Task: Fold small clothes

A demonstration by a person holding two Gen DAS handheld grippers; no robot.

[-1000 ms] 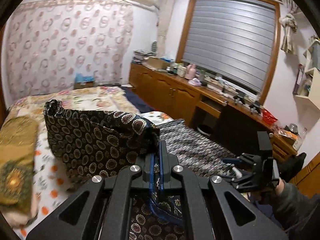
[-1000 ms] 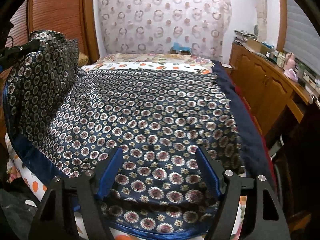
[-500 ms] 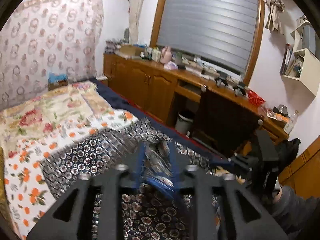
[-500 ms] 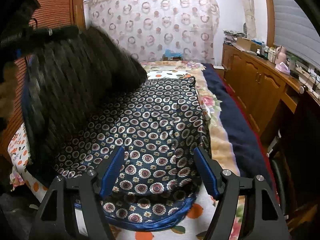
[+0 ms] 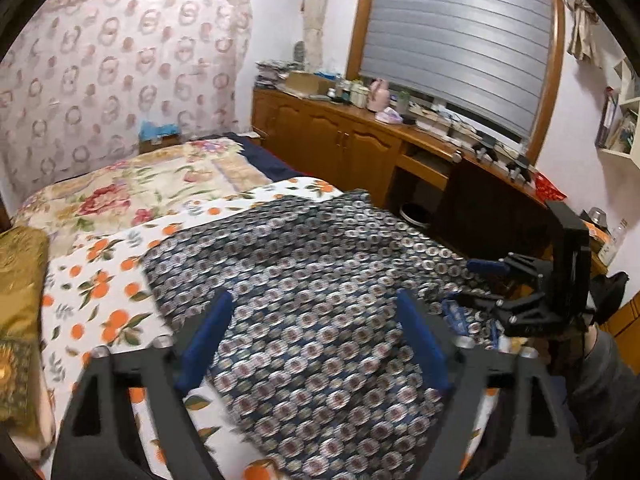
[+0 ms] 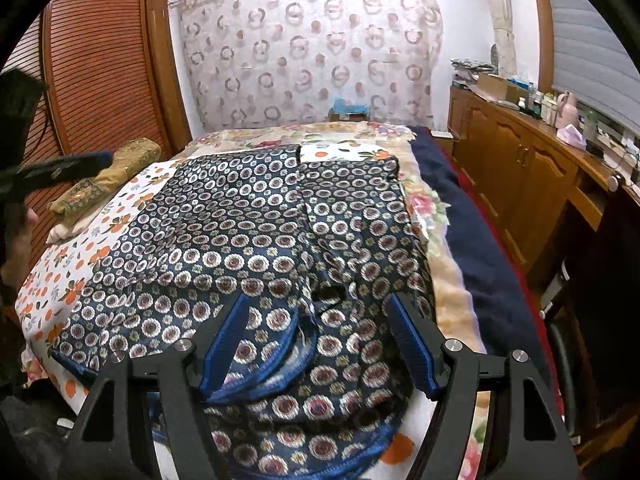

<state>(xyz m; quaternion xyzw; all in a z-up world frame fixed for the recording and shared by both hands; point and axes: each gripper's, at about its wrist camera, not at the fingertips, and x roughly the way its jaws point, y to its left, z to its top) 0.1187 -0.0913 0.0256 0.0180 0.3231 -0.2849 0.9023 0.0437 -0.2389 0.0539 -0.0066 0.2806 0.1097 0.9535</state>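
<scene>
Change: a second ago our left gripper [image 5: 316,336] held a bunched corner of the patterned garment [image 6: 256,232] up off the bed; now that cloth has dropped and lies doubled over itself.
Left gripper: jaws opening, blue pads wide apart, nothing pinched; the garment lies beneath and between them, and we cannot tell whether the pads brush it.
Right gripper [image 6: 320,344]: jaws apart, poised over the near blue-trimmed hem; we see the fingers [image 6: 224,348] flanking a rumpled fold without pressing it.
Garment: dark blue with ringed flower medallions, spread across the near part of the bed [image 6: 60,276], folded layers overlapping, near edge creased and bunched.
Bed: covered by an orange-fruit print sheet, with a floral blanket [image 5: 132,188] beyond and a navy cover [image 6: 472,236] along the side.
Cushion [image 6: 108,176]: olive-gold, at the bed's far left edge, well apart from the garment.
Surroundings: wooden cabinets [image 5: 336,140] with a cluttered worktop under a shuttered window; patterned curtain [image 6: 304,48] behind the bed.
</scene>
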